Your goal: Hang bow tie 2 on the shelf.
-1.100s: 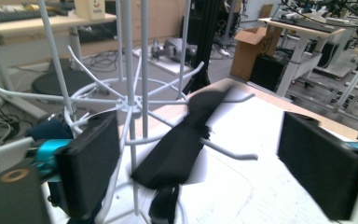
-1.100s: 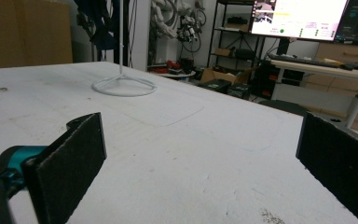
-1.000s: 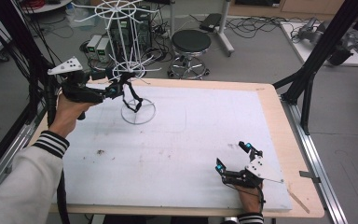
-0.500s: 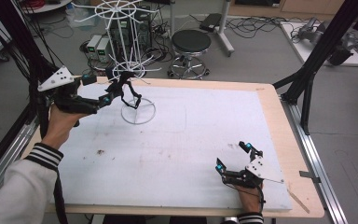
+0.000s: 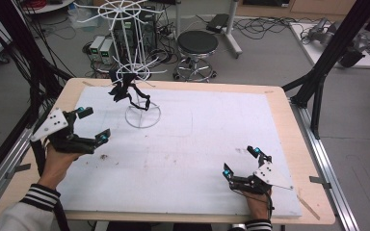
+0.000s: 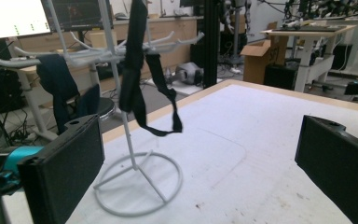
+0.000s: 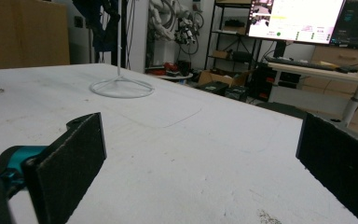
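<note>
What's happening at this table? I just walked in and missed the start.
A person holds a two-jaw gripper in each hand. A black strap hangs from a white wire rack at the far left of the white mat. The left gripper, jaws open and empty, has pulled back from it. The right gripper rests open near the mat's front right.

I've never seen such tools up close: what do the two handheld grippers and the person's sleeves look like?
Each gripper, left and right, is black with two flat black jaws, teal accents near the tips and a grey three-cornered plate on top. The sleeve cuffs carry black and white stripes.
</note>
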